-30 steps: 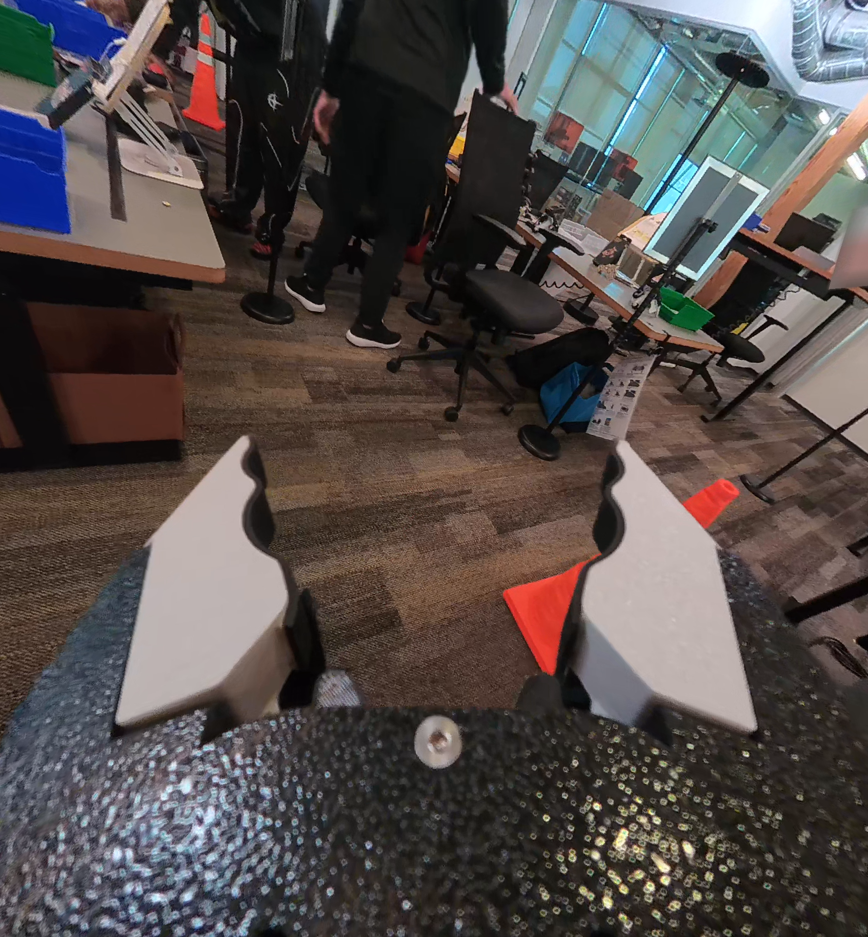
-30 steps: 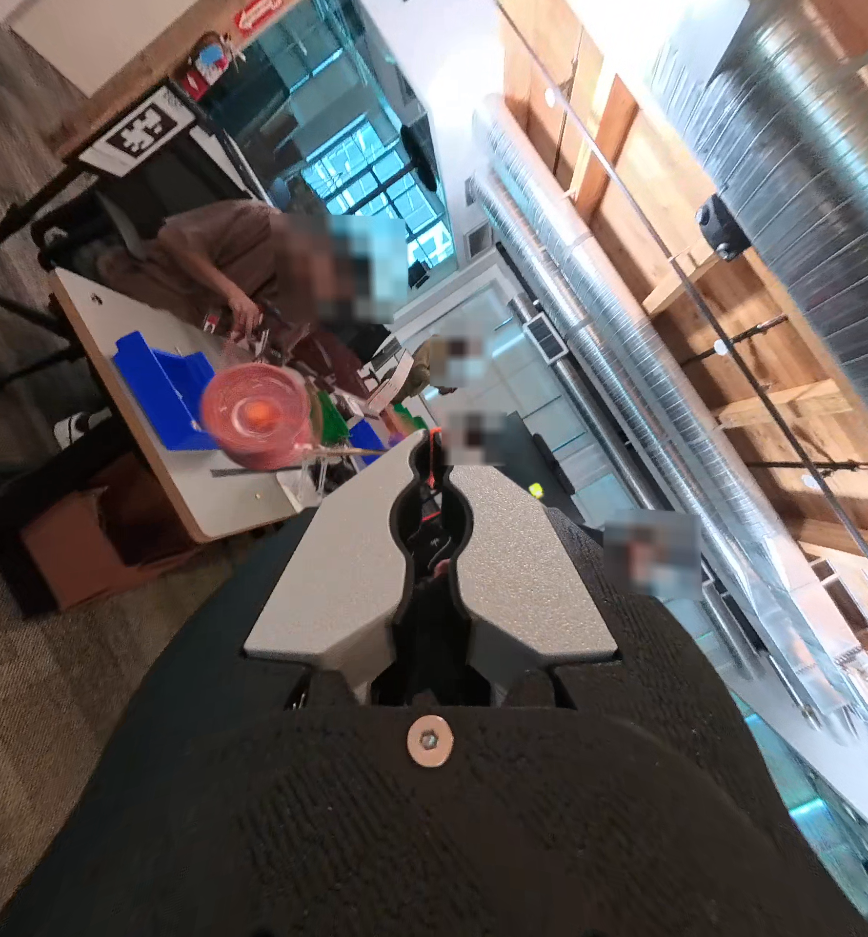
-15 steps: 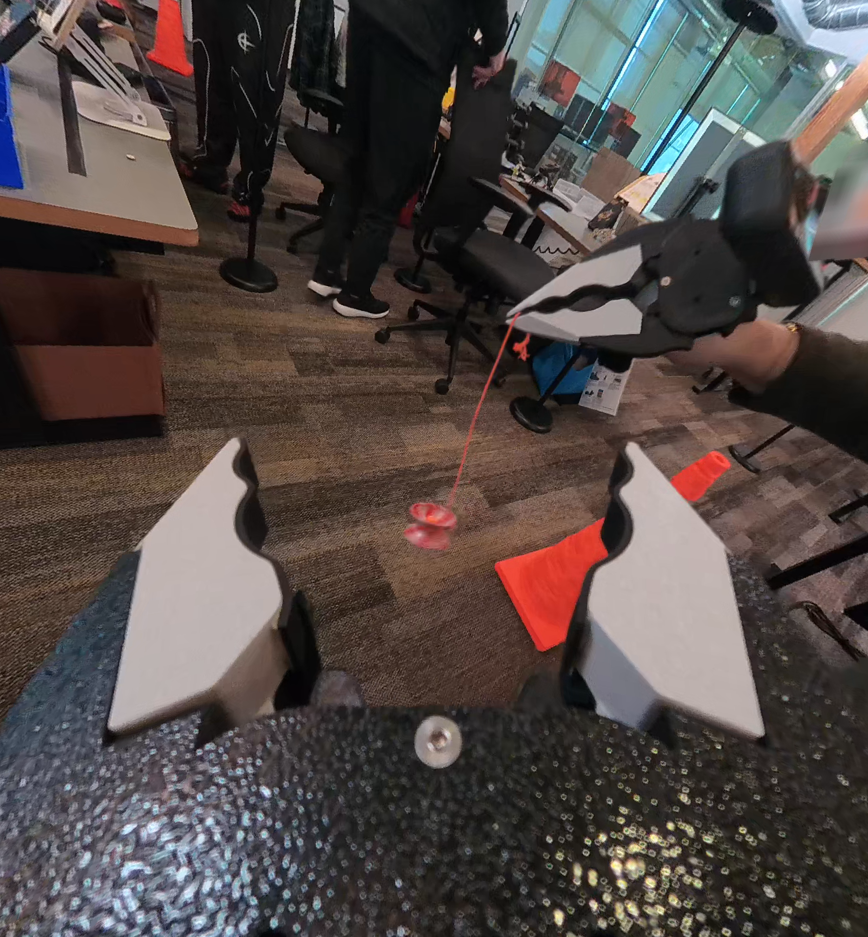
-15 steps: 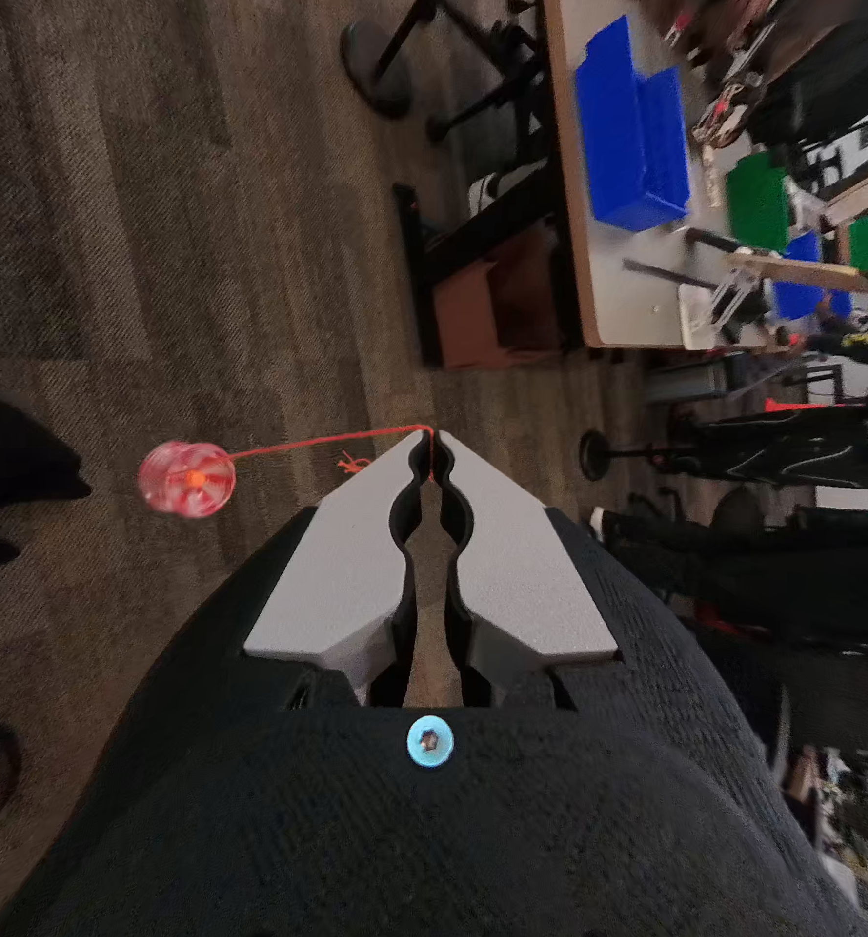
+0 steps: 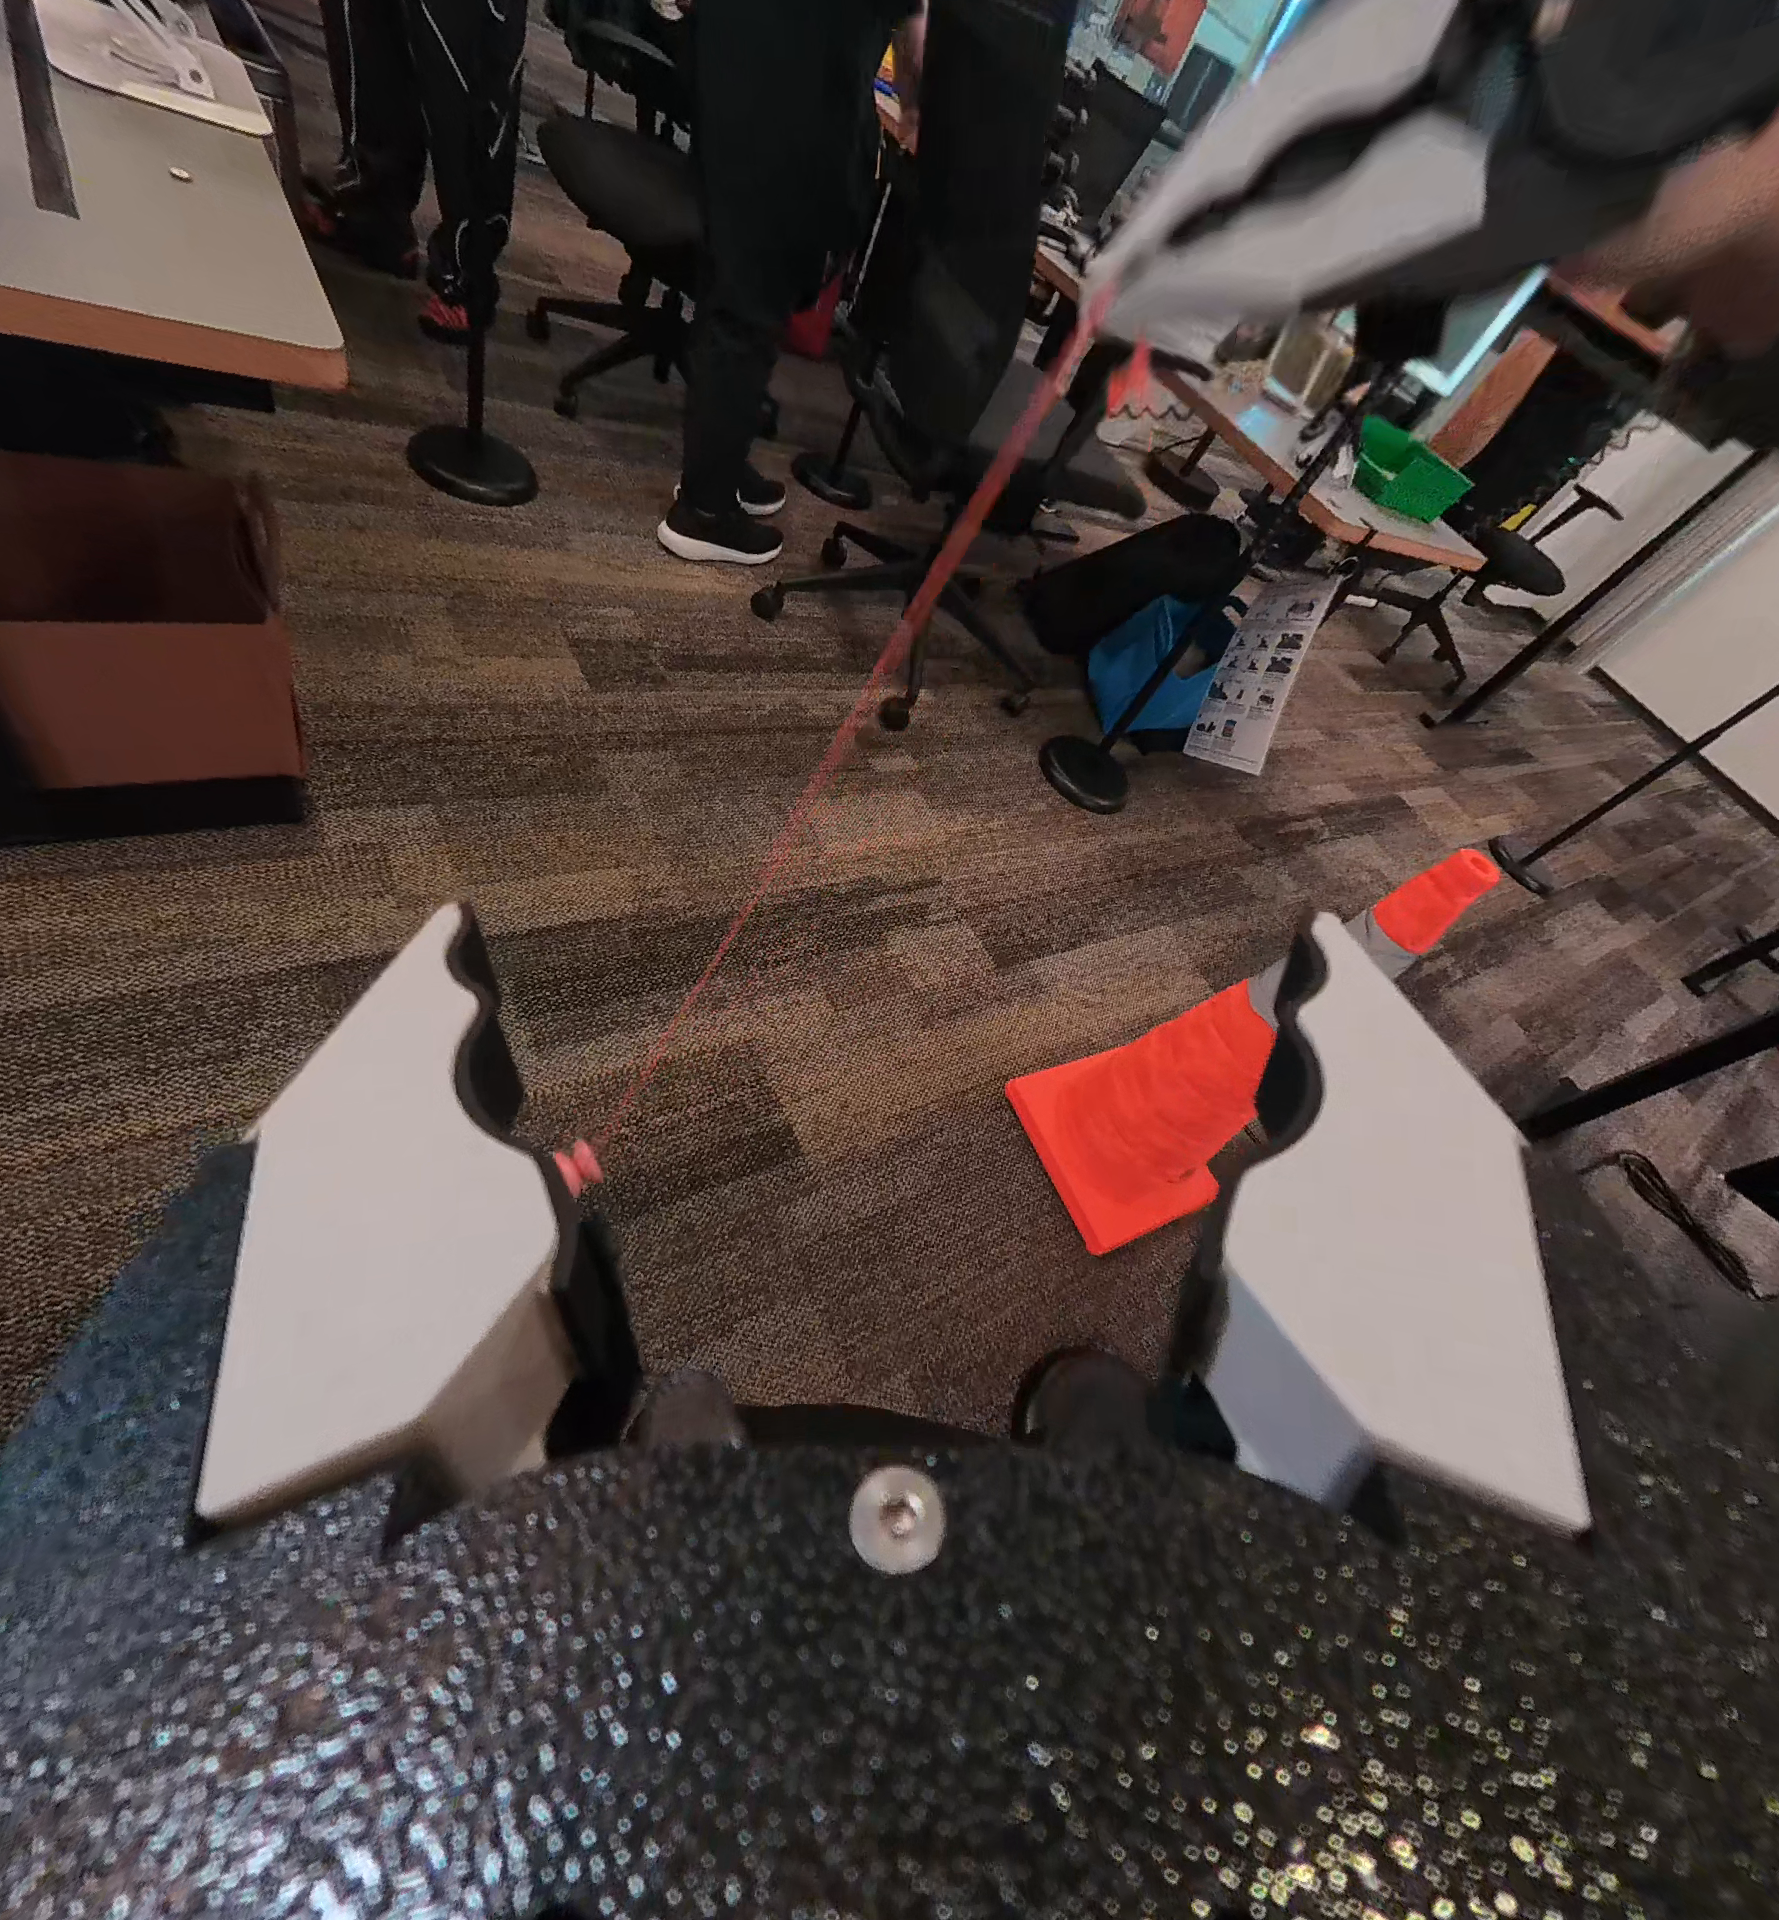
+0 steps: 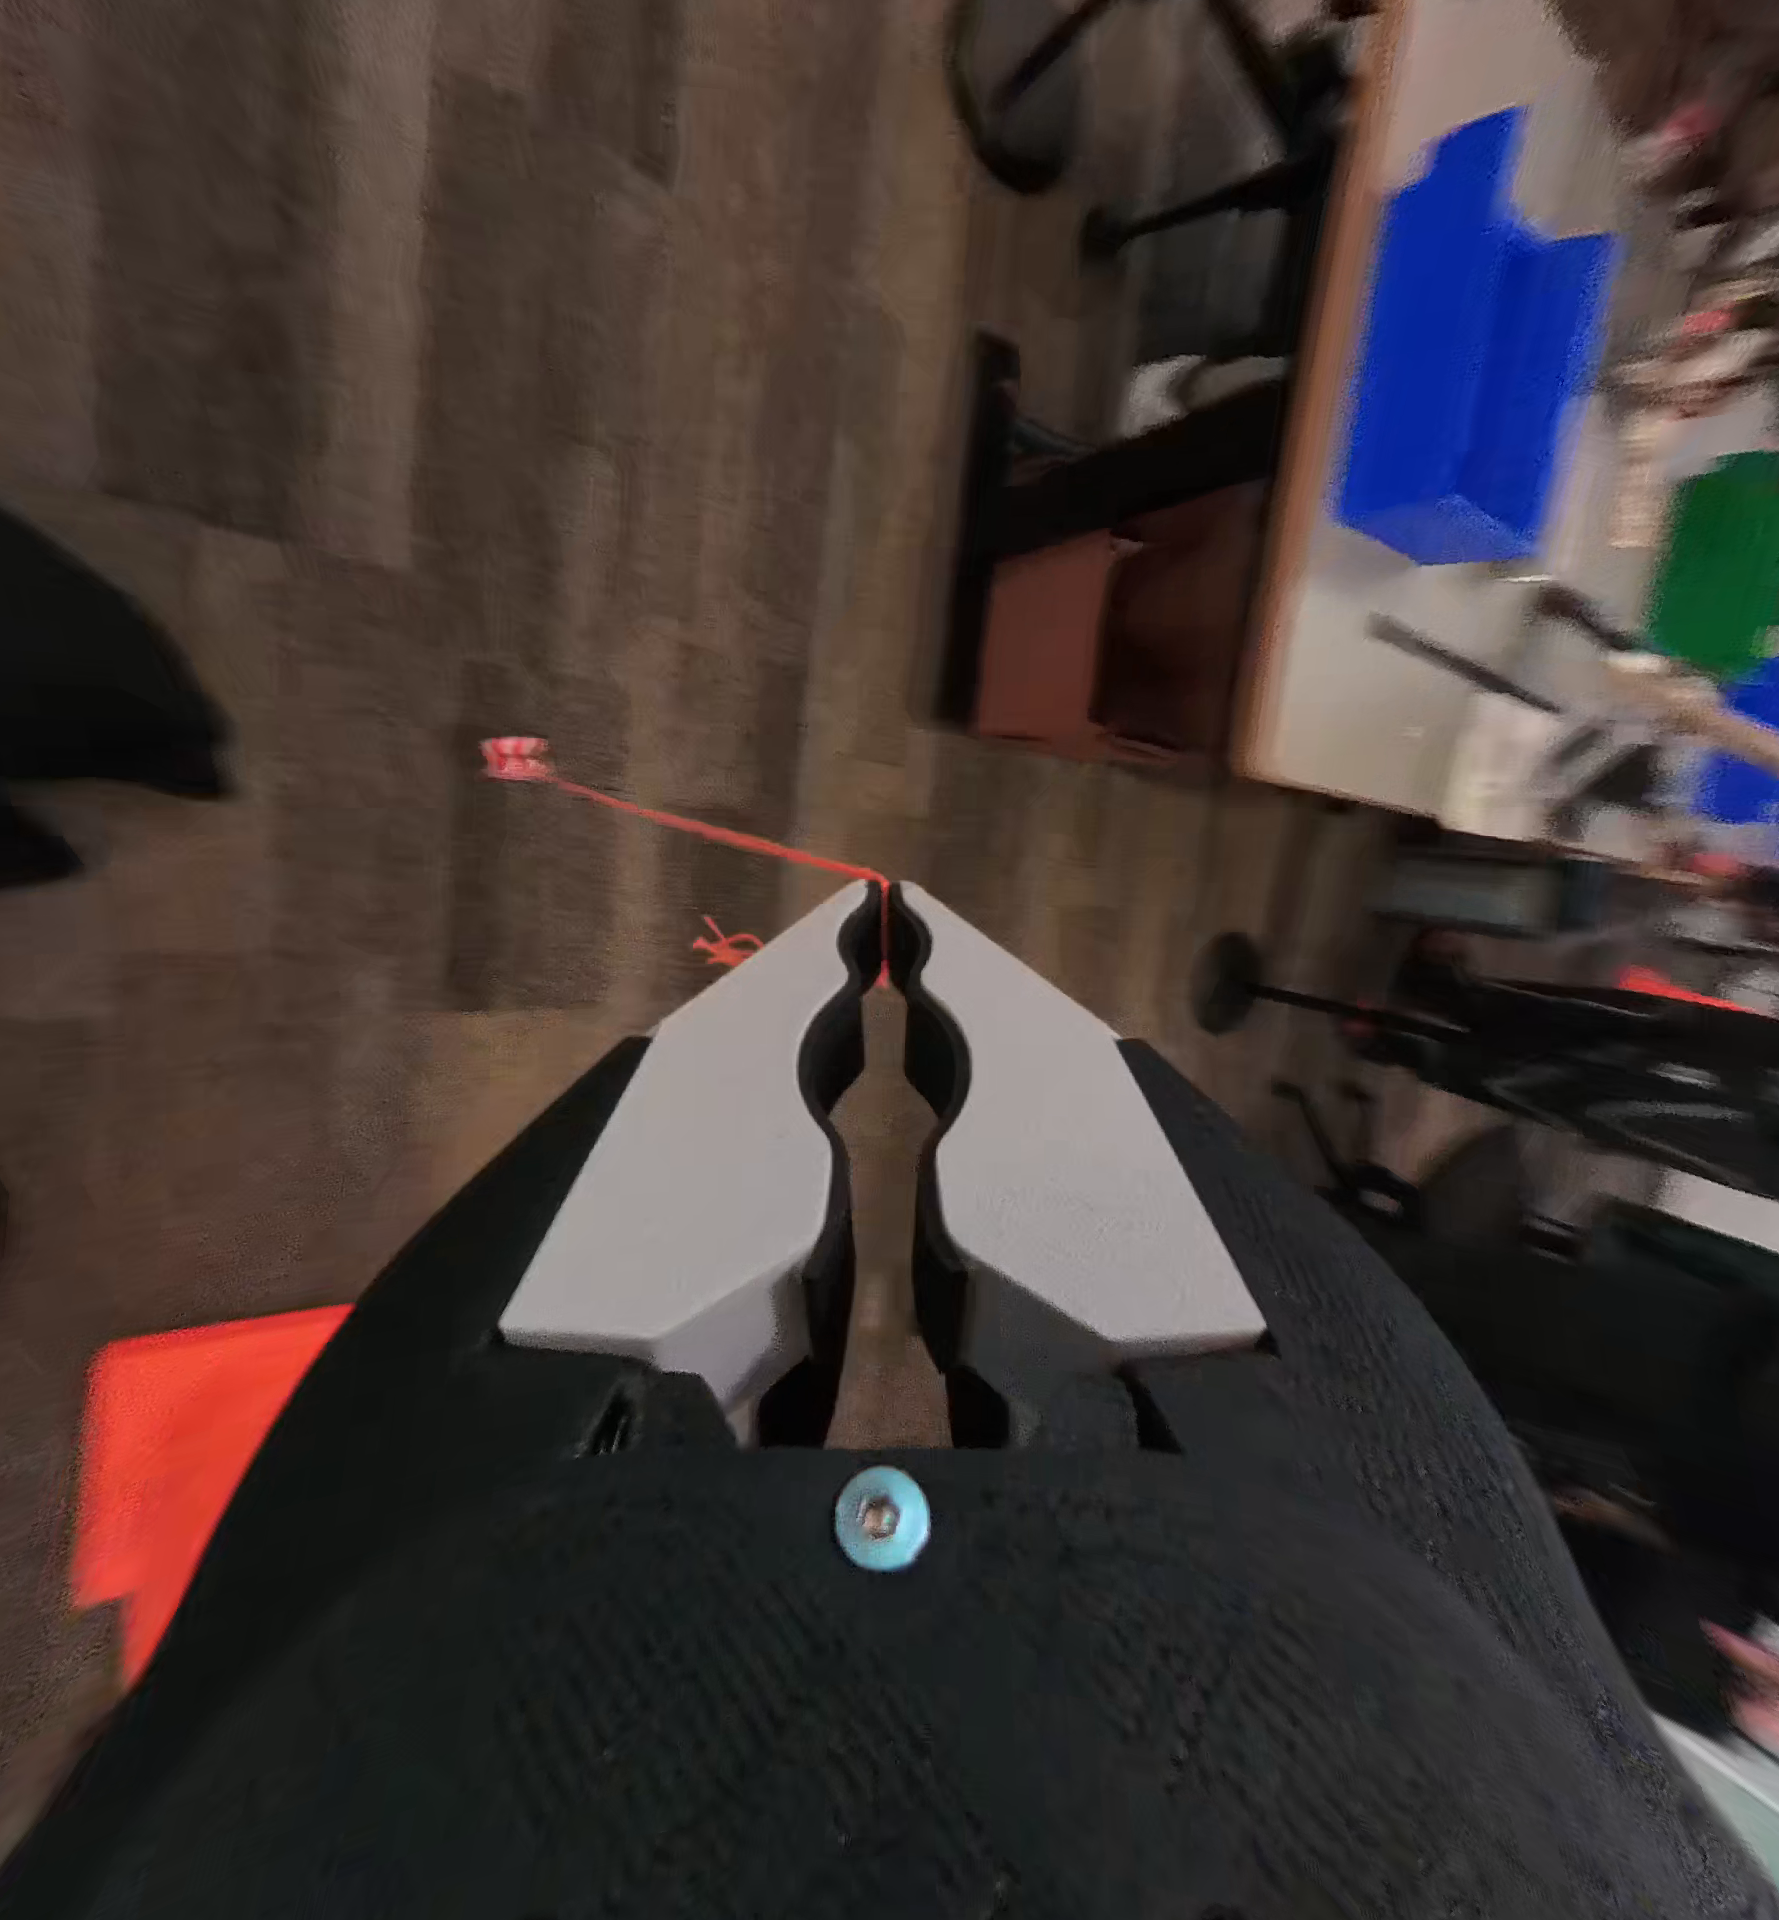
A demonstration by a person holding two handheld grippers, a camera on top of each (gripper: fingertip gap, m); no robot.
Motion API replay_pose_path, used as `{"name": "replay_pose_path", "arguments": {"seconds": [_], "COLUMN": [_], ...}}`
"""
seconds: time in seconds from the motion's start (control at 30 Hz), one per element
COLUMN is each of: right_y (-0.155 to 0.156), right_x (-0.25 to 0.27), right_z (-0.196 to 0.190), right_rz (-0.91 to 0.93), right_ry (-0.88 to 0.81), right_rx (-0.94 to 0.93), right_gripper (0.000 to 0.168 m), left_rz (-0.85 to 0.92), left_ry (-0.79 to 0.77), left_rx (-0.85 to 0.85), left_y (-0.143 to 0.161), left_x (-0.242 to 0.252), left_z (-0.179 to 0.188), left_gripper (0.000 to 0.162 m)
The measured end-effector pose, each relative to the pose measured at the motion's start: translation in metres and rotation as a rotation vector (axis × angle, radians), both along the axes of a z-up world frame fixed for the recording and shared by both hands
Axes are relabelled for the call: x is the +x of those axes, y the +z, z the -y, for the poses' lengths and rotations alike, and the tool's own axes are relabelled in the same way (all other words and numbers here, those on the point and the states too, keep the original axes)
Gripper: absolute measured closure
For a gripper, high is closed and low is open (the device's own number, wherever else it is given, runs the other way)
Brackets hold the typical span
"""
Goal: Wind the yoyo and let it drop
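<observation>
A red-and-white yoyo (image 5: 577,1164) hangs low near the carpet at the end of a long red string (image 5: 812,769). The string runs up to my right gripper (image 5: 1103,296), blurred at the top right of the left wrist view. In the right wrist view my right gripper (image 6: 882,891) is shut on the string (image 6: 698,826), and the yoyo (image 6: 516,756) hangs far off to the left. My left gripper (image 5: 885,956) is open and empty, with the yoyo showing just beside its left finger (image 5: 386,1195).
An orange cone (image 5: 1145,1101) lies on the carpet at the right. Office chairs (image 5: 958,416), people's legs (image 5: 739,312) and stand bases (image 5: 471,465) stand ahead. A desk (image 5: 137,260) with a cardboard box (image 5: 126,644) under it is at the left. The tips of one gripper are about 20 centimetres away from the tips of the other.
The yoyo has dropped much farther down its string. My right gripper has risen to the top right of the left wrist view and moves fast, blurring its own view. The left gripper stays open.
</observation>
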State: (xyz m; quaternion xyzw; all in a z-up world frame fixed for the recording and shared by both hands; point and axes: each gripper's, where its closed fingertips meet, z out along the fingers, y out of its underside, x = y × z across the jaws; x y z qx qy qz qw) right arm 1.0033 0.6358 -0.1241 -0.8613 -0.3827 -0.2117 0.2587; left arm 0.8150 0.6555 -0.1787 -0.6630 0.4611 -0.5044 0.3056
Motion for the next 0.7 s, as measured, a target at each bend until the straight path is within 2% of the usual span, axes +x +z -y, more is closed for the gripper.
{"name": "replay_pose_path", "arguments": {"seconds": [0.03,0.07,0.1,0.13,0.17,0.2,0.27,0.3,0.37,0.47,0.57,0.7], "right_y": [0.029,0.076,0.142,0.216,0.275,0.316,0.351,0.354,0.342,0.293,0.221,0.091], "right_x": [0.013,0.023,0.029,0.026,0.022,0.019,0.017,0.017,0.019,0.020,0.024,0.029], "right_z": [-0.014,-0.028,-0.039,-0.035,-0.020,-0.004,0.014,0.018,0.021,0.022,0.026,0.037], "right_rz": [0.078,0.149,0.208,0.250,0.264,0.253,0.235,0.254,0.277,0.245,0.176,0.055], "right_ry": [-0.013,-0.032,-0.069,-0.076,-0.096,-0.119,-0.132,-0.131,-0.131,-0.131,-0.162,-0.243], "right_rx": [0.083,0.234,0.488,0.768,0.954,1.071,1.135,1.126,1.060,0.920,0.792,0.605], "right_gripper": [0.168,0.168,0.168,0.168,0.168,0.168,0.168,0.168,0.168,0.168,0.168,0.168], "left_rz": [-0.004,-0.007,-0.009,-0.010,-0.014,-0.018,-0.022,-0.024,-0.026,0.004,0.007,-0.011], "left_ry": [0.000,0.001,0.004,0.009,0.014,0.019,0.027,0.031,0.055,0.090,0.082,0.065], "left_rx": [0.000,0.000,0.001,0.003,0.006,0.006,0.011,0.022,0.057,0.078,0.080,0.094], "left_y": [-0.001,-0.002,-0.002,-0.003,-0.004,-0.006,-0.005,-0.004,-0.002,0.009,0.011,0.010], "left_x": [0.000,-0.002,-0.004,-0.005,-0.007,-0.007,-0.009,-0.009,-0.010,-0.008,-0.004,-0.001], "left_z": [0.001,0.001,0.001,0.000,0.000,0.000,0.000,0.000,-0.005,-0.011,-0.010,-0.005], "left_gripper": [0.018,0.017,0.017,0.017,0.016,0.016,0.015,0.014,0.013,0.013,0.013,0.013]}}
